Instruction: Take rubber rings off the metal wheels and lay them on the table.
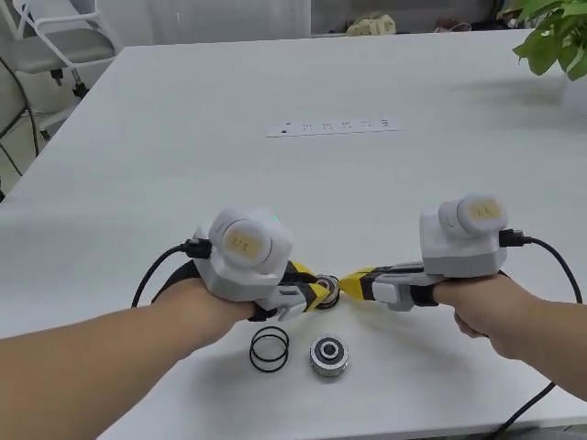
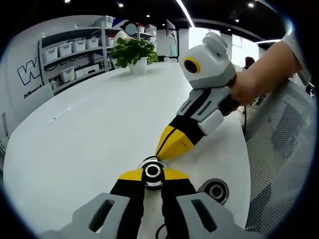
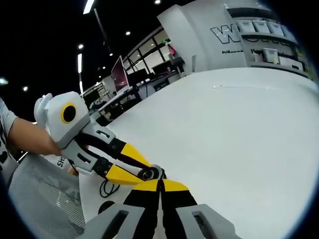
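Left gripper (image 2: 152, 174) and right gripper (image 3: 160, 184) yellow-black; rubber rings (image 1: 269, 348) black, metal wheel (image 1: 328, 355) silver, table (image 1: 275, 183) white.

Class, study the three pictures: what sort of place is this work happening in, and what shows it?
Most likely an office-style lab or demo room: a long white table with a socket strip, wall shelves of storage bins, and a mesh office chair.

Two yellow-tipped handheld grippers, the left gripper (image 1: 321, 292) and the right gripper (image 1: 348, 286); two round silver metal wheels, one lying wheel (image 1: 328, 355), a second wheel (image 2: 152, 171) at its 12 o'clock; two thin black rubber rings (image 1: 269, 349) at its 9 o'clock; one flat white power strip (image 1: 335, 126); one leafy green plant (image 1: 555, 37).
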Available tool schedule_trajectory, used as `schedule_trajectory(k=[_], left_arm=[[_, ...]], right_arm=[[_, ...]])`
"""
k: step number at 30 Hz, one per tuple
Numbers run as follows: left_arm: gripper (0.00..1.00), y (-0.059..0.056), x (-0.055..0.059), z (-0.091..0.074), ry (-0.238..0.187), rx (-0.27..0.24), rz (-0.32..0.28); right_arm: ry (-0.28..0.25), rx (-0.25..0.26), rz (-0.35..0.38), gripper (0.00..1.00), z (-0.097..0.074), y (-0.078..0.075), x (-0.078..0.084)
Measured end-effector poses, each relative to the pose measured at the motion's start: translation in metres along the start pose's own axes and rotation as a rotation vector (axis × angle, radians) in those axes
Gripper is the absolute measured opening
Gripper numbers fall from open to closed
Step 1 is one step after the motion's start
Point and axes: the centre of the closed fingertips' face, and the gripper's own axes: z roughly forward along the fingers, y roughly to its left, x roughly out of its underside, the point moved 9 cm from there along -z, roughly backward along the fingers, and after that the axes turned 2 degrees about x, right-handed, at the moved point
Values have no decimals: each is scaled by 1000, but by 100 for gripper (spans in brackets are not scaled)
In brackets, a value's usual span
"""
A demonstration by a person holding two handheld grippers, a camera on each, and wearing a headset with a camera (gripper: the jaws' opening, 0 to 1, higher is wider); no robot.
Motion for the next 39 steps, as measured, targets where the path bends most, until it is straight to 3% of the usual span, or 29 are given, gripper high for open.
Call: schedule_trajectory(k=[22,24,25,26,27,28,32,39], left_arm=[[6,-1,0,0,3,-5,5],[6,-1,0,0,2,-4,4],[6,-2,0,1,6,-3,2],[6,-1,0,1,5,-4,3],[6,-1,0,1,4,-3,1],[7,0,0,2,2,-2,1],[7,0,0,2,2,0,2],[7,0,-1,2,10,0,-9]], right_arm=[[-21,-40,-13,0,3,10,-3],[-76,-114,3,0,6,20,-9],[-130,-142,-38,0,8,26,-17],[-74,-106,-36,0,7,29,-15],[-72,-68,-74,0,9,26,-17],[-63,-84,-71,0,9,25,-14],[-48,-57,-62,0,6,16,-5],[-45,-25,-48,0,0,14,-5]])
